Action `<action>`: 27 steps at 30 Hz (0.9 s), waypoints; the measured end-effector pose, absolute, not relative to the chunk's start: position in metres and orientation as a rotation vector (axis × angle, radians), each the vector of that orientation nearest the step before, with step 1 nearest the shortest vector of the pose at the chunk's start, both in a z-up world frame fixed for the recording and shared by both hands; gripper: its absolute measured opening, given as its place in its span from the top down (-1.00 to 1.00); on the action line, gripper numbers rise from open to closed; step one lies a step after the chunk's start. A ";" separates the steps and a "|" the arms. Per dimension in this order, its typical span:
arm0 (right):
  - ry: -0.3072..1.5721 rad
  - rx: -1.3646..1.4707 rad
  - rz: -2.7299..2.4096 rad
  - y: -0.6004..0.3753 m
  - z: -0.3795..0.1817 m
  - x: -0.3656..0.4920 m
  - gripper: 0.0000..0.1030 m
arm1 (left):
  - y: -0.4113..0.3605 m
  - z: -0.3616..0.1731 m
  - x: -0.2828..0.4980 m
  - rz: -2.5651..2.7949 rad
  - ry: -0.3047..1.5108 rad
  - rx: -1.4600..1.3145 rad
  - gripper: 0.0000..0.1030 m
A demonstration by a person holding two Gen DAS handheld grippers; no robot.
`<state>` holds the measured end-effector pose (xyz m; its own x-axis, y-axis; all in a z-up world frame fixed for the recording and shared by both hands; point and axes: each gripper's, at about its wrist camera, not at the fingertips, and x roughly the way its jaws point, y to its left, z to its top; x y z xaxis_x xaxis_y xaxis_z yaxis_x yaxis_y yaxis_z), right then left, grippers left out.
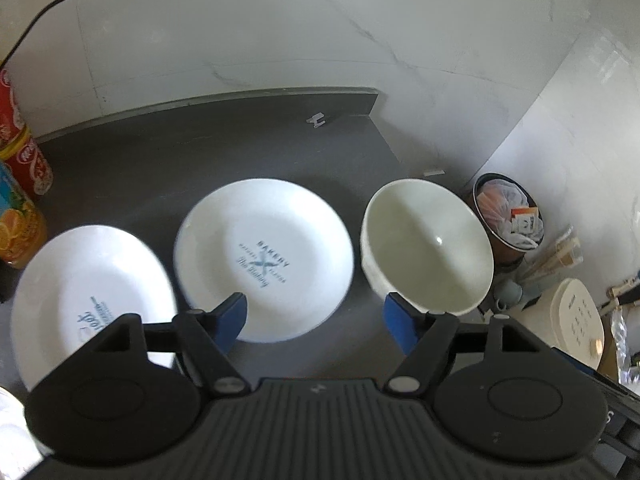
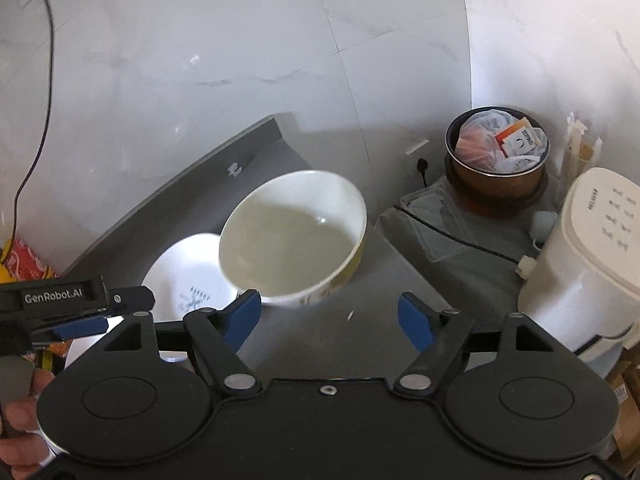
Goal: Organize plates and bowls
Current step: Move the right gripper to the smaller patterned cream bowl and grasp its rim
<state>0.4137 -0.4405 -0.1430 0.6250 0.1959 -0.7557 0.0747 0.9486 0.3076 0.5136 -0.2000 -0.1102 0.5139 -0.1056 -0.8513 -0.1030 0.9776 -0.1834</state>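
Two white plates with blue print lie on the dark counter: one in the middle (image 1: 264, 258), one at the near left (image 1: 88, 300). A white bowl (image 1: 426, 246) stands to the right of them near the counter's end. My left gripper (image 1: 314, 322) hovers open above the gap between the middle plate and the bowl, nothing between its blue pads. In the right wrist view the bowl (image 2: 292, 238) sits just ahead and left of my right gripper (image 2: 330, 314), which is open and holds nothing. The middle plate (image 2: 188, 276) shows behind the bowl, and the left gripper (image 2: 86, 312) enters at the left.
Red and orange drink cans (image 1: 24, 168) stand at the counter's left edge. Past the counter's right end, lower down, sit a brown bin with rubbish (image 2: 496, 152) and a white appliance (image 2: 584, 264). A black cable (image 2: 36, 92) hangs on the tiled wall. A hand (image 2: 16, 420) holds the left gripper.
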 end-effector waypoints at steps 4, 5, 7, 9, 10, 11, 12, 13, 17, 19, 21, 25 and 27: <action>0.906 0.323 0.102 -0.452 -0.152 0.433 -0.43 | -0.214 -0.118 0.527 0.020 1.032 -0.224 -0.44; 0.912 0.328 0.109 -0.454 -0.155 0.437 -0.43 | -0.217 -0.120 0.531 0.025 1.033 -0.229 -0.44; 0.924 0.337 0.122 -0.458 -0.160 0.446 -0.36 | -0.222 -0.125 0.539 0.030 1.038 -0.246 -0.44; 0.937 0.341 0.133 -0.460 -0.166 0.453 -0.31 | -0.226 -0.129 0.545 0.038 1.044 -0.251 -0.44; 0.945 0.345 0.135 -0.460 -0.169 0.457 -0.31 | -0.229 -0.132 0.549 0.043 1.045 -0.250 -0.44; 0.951 0.350 0.137 -0.461 -0.172 0.460 -0.31 | -0.232 -0.134 0.552 0.046 1.046 -0.248 -0.43; 0.957 0.355 0.139 -0.462 -0.174 0.463 -0.29 | -0.234 -0.136 0.555 0.049 1.048 -0.247 -0.43; 0.965 0.359 0.142 -0.463 -0.177 0.467 -0.25 | -0.236 -0.139 0.558 0.050 1.052 -0.246 -0.42; 0.996 0.374 0.143 -0.466 -0.187 0.479 -0.18 | -0.241 -0.149 0.568 0.060 1.059 -0.243 -0.36; 1.007 0.379 0.147 -0.467 -0.191 0.484 -0.16 | -0.244 -0.153 0.573 0.069 1.063 -0.233 -0.34; 1.016 0.380 0.150 -0.466 -0.194 0.488 -0.13 | -0.246 -0.157 0.577 0.066 1.068 -0.235 -0.28; 1.031 0.377 0.154 -0.465 -0.199 0.496 -0.10 | -0.248 -0.166 0.584 0.075 1.090 -0.242 -0.08; 1.038 0.377 0.154 -0.464 -0.202 0.499 0.00 | -0.249 -0.170 0.586 0.077 1.100 -0.244 0.09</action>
<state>0.4987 -0.4641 -0.2022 0.5044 0.3002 -0.8096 0.0523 0.9253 0.3757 0.5858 -0.2486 -0.1696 0.4541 -0.0583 -0.8890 -0.1823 0.9707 -0.1568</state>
